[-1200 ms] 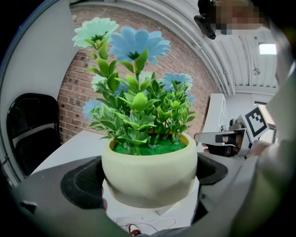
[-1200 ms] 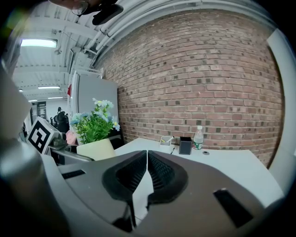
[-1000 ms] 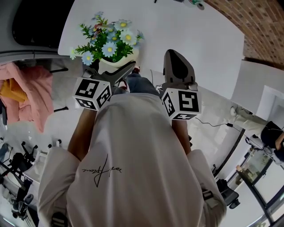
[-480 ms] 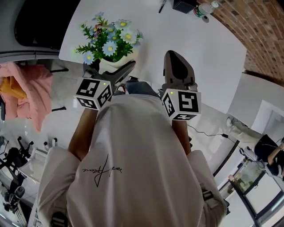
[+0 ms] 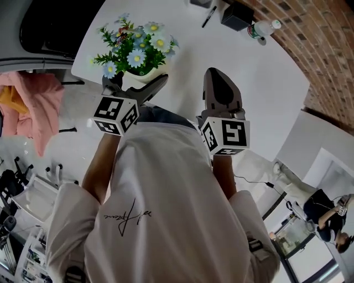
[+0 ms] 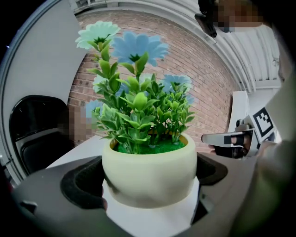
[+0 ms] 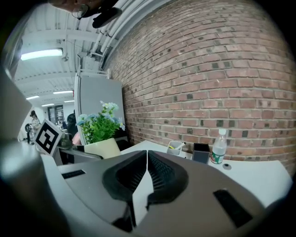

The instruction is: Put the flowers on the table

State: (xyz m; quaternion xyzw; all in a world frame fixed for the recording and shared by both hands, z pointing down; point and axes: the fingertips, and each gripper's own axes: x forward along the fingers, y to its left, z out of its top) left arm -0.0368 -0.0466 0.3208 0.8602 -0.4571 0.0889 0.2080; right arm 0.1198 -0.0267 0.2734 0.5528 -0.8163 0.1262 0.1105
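A cream pot (image 6: 149,173) of green leaves and pale blue daisies (image 6: 134,92) sits between the jaws of my left gripper (image 6: 148,180), which is shut on it from both sides. In the head view the pot (image 5: 145,77) is held by the left gripper (image 5: 135,84) over the near edge of the white table (image 5: 260,77); whether it touches the top I cannot tell. My right gripper (image 5: 217,74) hangs to the right of the pot over the table, shut and empty (image 7: 147,169). The flower pot (image 7: 101,147) shows at left in the right gripper view.
At the table's far end by the brick wall stand a plastic bottle (image 5: 260,29), a black box (image 5: 239,14) and a pen (image 5: 208,16). A pen cup (image 7: 175,148) stands there too. A black chair (image 5: 50,27) and a pink cloth (image 5: 38,105) lie left.
The pot and both grippers have edged forward over the table; more of the far end, with the bottle and box, has come into view. The hold on the pot is unchanged.
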